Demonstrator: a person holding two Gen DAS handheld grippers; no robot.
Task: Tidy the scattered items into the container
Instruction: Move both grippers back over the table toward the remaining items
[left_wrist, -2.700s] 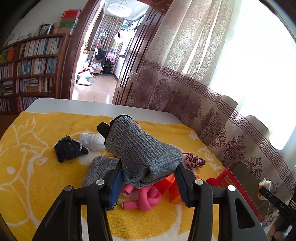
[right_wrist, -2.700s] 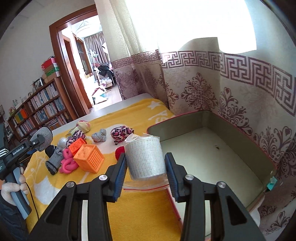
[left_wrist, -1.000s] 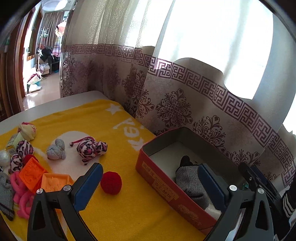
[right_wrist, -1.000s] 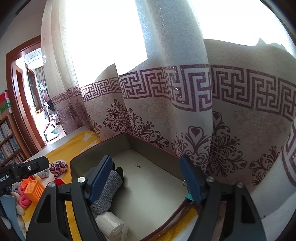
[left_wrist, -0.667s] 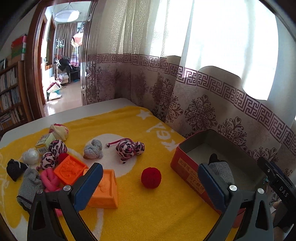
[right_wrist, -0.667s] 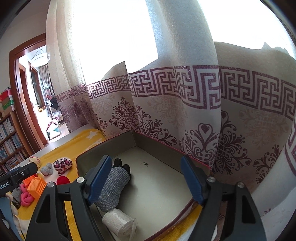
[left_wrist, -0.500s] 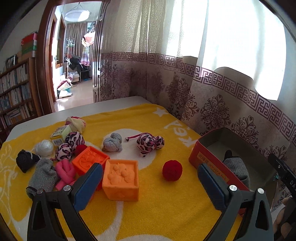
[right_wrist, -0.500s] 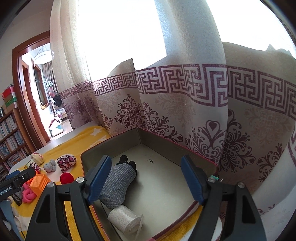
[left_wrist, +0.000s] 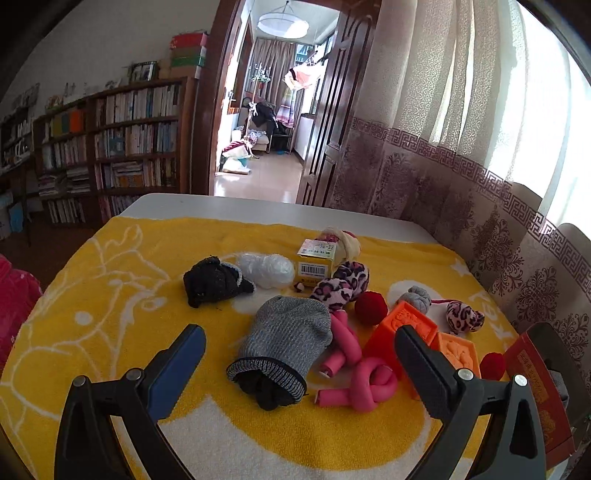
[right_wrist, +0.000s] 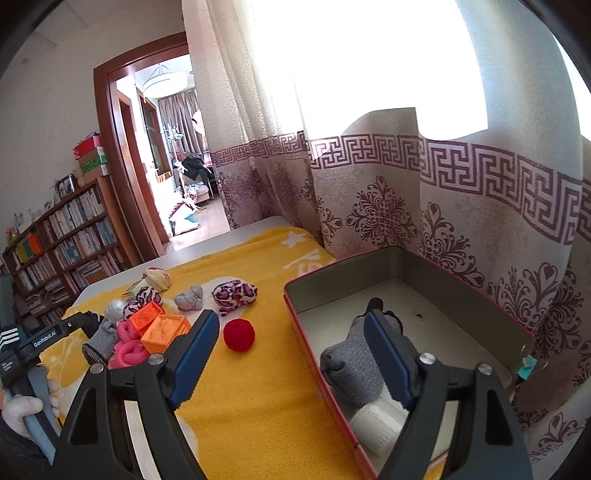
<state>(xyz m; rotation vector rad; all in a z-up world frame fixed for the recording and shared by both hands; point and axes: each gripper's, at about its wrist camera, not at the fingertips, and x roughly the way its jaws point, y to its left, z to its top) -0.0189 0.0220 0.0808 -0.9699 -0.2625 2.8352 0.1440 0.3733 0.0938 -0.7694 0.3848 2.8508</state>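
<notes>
Fuzzy yellow towel (left_wrist: 110, 295), knitted grey sock (left_wrist: 288, 332), matt metal tin (right_wrist: 424, 266)

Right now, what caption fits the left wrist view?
Open left claw faces a grey knit sock among toys on the yellow blanket.

In the left wrist view the tin (left_wrist: 532, 387) is cut off by the right edge, and its inside is hidden. The right finger (left_wrist: 424, 369) covers part of the orange blocks (left_wrist: 458, 352) beside the tin. In the right wrist view a finger (right_wrist: 388, 358) hides the middle of the grey sock (right_wrist: 351, 365) inside the tin (right_wrist: 406, 258). The white roll (right_wrist: 375, 424) by the sock is partly covered too. The print on the yellow box (left_wrist: 317, 258), far from the tin, is too small to read.
</notes>
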